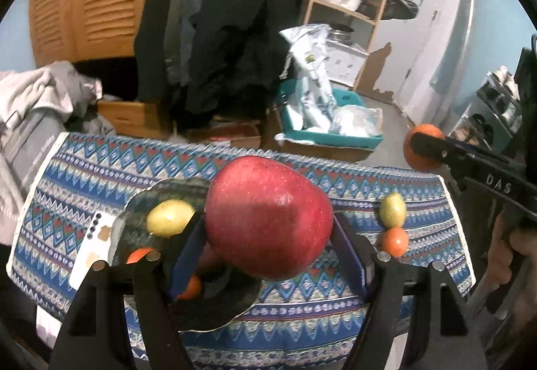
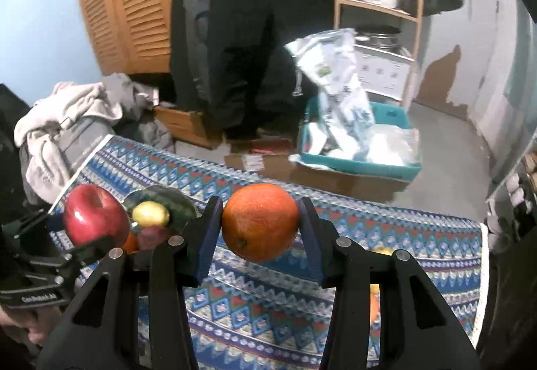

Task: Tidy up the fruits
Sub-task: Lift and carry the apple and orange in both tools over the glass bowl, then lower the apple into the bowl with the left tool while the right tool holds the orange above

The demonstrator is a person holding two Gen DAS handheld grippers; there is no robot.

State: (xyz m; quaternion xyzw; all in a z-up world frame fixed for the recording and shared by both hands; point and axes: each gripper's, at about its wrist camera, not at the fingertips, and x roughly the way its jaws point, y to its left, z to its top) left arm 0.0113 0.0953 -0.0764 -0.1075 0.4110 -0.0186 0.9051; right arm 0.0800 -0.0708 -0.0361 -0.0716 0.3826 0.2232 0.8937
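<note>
Red apple [image 1: 268, 215] clamped in my left hand-held gripper [image 1: 268, 235]; orange [image 2: 260, 221] in right hand-held gripper [image 2: 260, 229]. Risk: either slipping, rolling off surface [image 1: 335, 319].

left claw [image 1: 268, 235]: clamped on red apple [image 1: 268, 217] | right claw [image 2: 260, 232]: clamped on orange [image 2: 260, 222]

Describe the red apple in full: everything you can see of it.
The red apple is large, deep red with fine pale speckles and a glossy skin catching highlights. It looks whole and unbruised on the sides shown. The left tongs clamp it by its flanks, holding it in the air above the dark plate and patterned cloth. In the right wrist view its stem dimple tilts up toward the camera. Only the blue pads touch it.
</note>
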